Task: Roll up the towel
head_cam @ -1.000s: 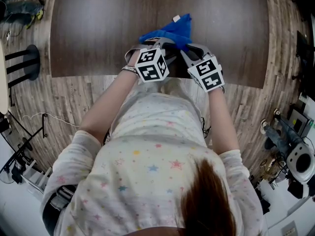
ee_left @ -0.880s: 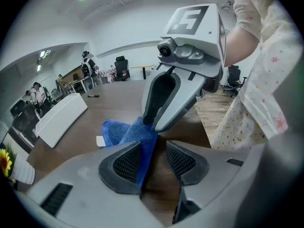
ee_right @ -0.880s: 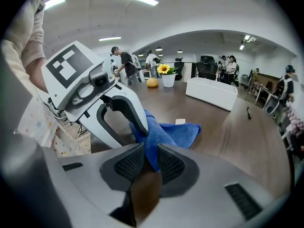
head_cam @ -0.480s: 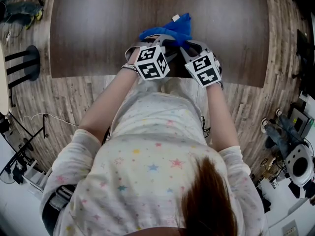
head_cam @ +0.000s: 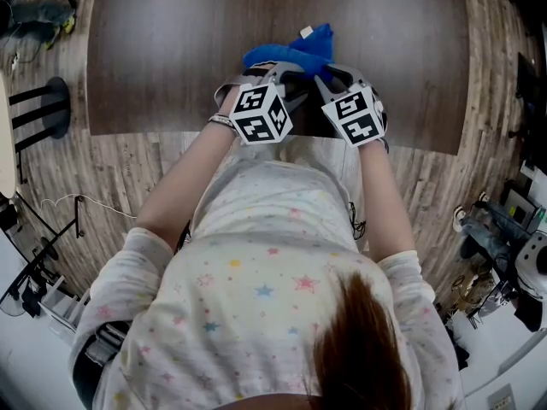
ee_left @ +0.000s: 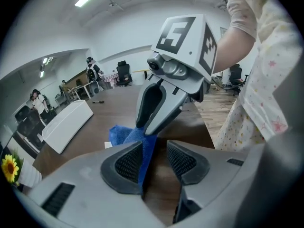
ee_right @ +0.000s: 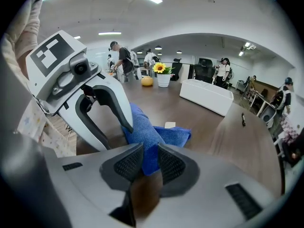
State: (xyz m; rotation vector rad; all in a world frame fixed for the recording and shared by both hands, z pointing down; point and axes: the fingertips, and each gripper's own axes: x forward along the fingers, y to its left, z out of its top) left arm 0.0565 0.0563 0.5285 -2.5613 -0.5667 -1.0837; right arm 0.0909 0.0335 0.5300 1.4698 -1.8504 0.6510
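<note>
L tool (ee_left: 155, 158) is sitting w/ jaws apart, having just been opening, blue towel (head_cam: 295, 51) edge hanging btwn them, bunched near the surface (head_cam: 171, 49) front edge, while R tool (ee_right: 150, 163) is pinching it tight.

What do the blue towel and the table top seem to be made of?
The towel looks like soft cloth, probably microfibre or terry: its surface is fuzzy and matte, and it folds limply. The table has a dark brown wood-look top, perhaps laminate: it shows faint grain lines and a smooth finish with a low sheen.
</note>
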